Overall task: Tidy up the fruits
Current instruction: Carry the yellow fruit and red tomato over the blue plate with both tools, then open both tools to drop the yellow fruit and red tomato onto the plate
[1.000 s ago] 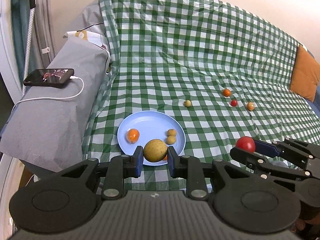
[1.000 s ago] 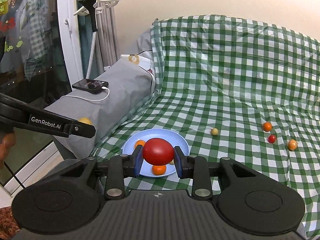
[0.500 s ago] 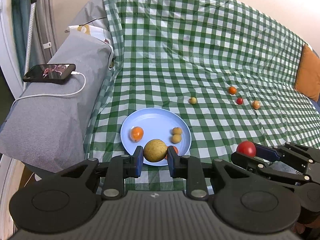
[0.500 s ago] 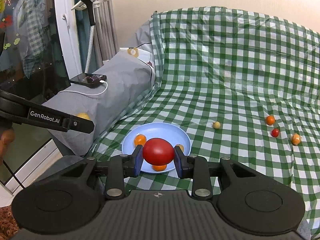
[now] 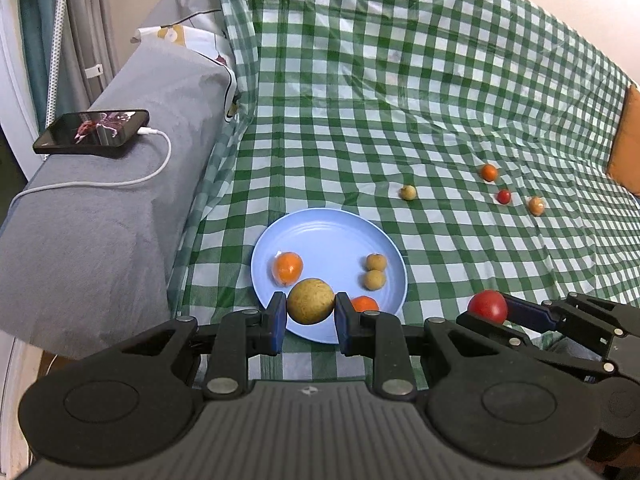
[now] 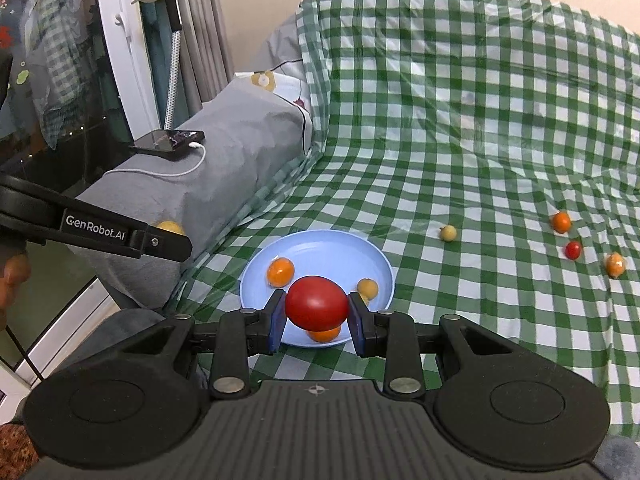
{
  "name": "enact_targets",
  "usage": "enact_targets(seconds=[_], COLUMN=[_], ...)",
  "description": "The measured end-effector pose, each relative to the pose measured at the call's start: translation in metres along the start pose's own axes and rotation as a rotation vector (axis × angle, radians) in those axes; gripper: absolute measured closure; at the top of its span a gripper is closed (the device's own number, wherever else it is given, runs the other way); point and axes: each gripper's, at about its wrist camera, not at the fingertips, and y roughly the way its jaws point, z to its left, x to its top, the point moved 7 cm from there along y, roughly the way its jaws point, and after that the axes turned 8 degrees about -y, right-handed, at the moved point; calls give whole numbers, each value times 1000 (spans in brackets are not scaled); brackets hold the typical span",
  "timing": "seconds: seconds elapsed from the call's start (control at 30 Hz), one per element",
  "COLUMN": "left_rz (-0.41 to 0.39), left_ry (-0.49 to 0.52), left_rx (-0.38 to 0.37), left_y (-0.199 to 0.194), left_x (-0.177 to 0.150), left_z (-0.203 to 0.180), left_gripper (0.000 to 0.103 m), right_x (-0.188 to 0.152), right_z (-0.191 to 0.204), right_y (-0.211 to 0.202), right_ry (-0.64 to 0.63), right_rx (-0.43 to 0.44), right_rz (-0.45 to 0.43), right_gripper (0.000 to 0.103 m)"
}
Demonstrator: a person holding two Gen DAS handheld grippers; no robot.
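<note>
My left gripper is shut on a round yellow-brown fruit, held over the near edge of a light blue plate. The plate holds an orange fruit, two small tan fruits and another orange one. My right gripper is shut on a red tomato above the plate's near rim. Several small fruits lie on the green checked cloth to the right: a pale one, an orange one, a red one, a wrapped orange one.
A grey cushion at the left carries a phone on a white charging cable. An orange pillow sits at the far right. The checked cloth rises up the sofa back.
Both grippers have moved forward, closer to the plate, each still holding its fruit. The fruits on the plate and cloth have not moved.
</note>
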Motion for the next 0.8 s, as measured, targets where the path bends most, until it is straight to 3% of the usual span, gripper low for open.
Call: enact_targets(seconds=[0.8], left_rz=[122], left_ry=[24], left_rx=[39], left_y=[112], left_x=[28], left_z=[11], left_gripper=[75], right_x=[4], right_z=[-11], right_y=[118], right_ry=[-5], right_rx=[24], right_rz=[109], right_gripper=[69])
